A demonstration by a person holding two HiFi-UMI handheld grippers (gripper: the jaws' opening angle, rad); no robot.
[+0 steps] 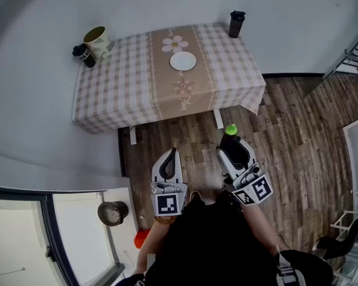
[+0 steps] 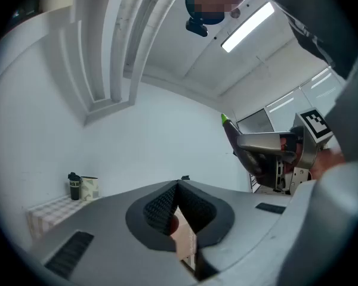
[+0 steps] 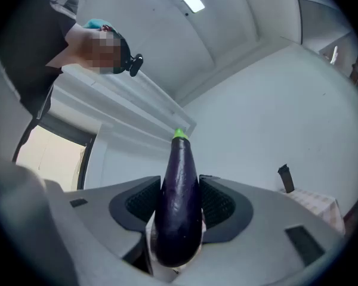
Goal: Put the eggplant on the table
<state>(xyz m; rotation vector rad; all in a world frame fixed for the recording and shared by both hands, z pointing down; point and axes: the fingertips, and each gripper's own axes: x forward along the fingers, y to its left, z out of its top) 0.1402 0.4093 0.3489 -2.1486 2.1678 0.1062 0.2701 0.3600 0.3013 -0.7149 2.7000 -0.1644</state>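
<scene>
Eggplant [image 3: 178, 207]: you have smooth, glossy purple skin here, catching the light; the green cap looks matt.
Your right gripper [image 3: 180, 179]: matt grey plastic shell; the jaws carry dark, finely ribbed pads, rubbery in look.
Your left gripper [image 2: 179, 183]: the same matt grey plastic, the same rough dark pads.
Tablecloth [image 1: 131, 70]: soft matt checked cloth, hanging in folds over the worktop's edges.
Plate [image 1: 183, 61]: smooth and white.
Bottle [image 1: 236, 24], back right corner: dark, matt, plastic-looking.
Floor [image 1: 298, 136]: wood-grain planks, low sheen.
</scene>
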